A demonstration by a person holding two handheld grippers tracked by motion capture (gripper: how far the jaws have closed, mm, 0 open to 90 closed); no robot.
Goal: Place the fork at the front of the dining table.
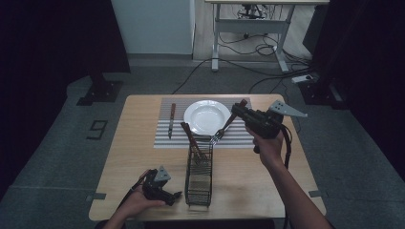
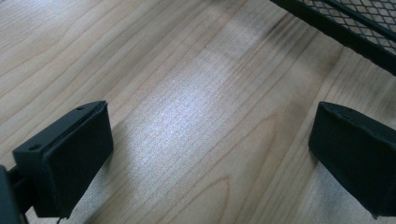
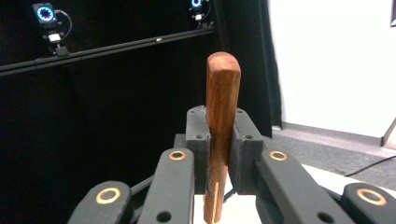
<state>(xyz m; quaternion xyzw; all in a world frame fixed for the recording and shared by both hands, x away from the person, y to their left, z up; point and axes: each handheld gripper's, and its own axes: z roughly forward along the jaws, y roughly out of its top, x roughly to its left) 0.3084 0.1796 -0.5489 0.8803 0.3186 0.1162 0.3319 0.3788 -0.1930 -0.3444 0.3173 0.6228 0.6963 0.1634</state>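
Note:
My right gripper (image 1: 239,111) is raised over the right side of the striped placemat (image 1: 165,138) and is shut on a fork (image 1: 224,126) by its wooden handle (image 3: 220,102). The fork slants down to the left, its tines just above the placemat's near edge beside the white plate (image 1: 206,116). In the right gripper view the handle stands upright, pinched between my jaws (image 3: 219,135). My left gripper (image 1: 154,181) rests low near the table's front edge, left of the wire basket (image 1: 199,179). It is open (image 2: 210,140) over bare wood with nothing between its pads.
A wooden-handled knife (image 1: 171,119) lies on the placemat left of the plate. Another wooden-handled utensil (image 1: 192,139) leans out of the basket's far end. The basket's mesh edge (image 2: 355,28) lies close to my left gripper. Desk legs and cables lie on the floor beyond.

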